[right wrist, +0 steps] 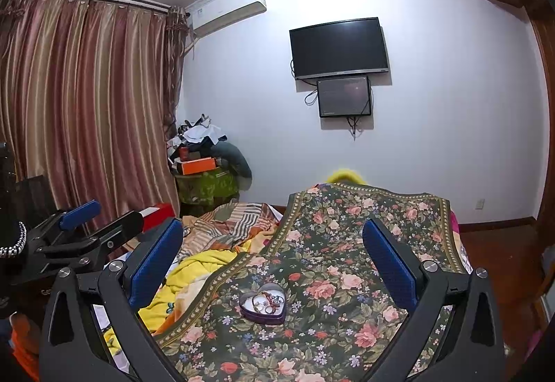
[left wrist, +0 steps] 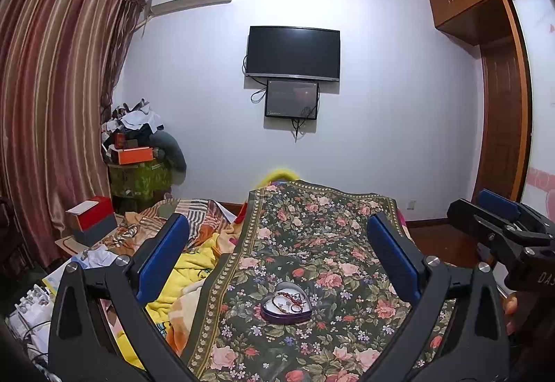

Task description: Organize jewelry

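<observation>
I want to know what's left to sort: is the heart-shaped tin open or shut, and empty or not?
Open and not empty: the heart-shaped tin has no lid on, and jewelry, red beads and rings, lies inside on its pale lining.

My bed (left wrist: 350, 340), under a floral cloth (right wrist: 347, 243).

On the cloth sits my heart tin (left wrist: 286, 312), open, with jewelry (left wrist: 289, 300) inside; beside the cloth lie a yellow blanket (left wrist: 194, 264) and a striped quilt (right wrist: 225, 226).
</observation>
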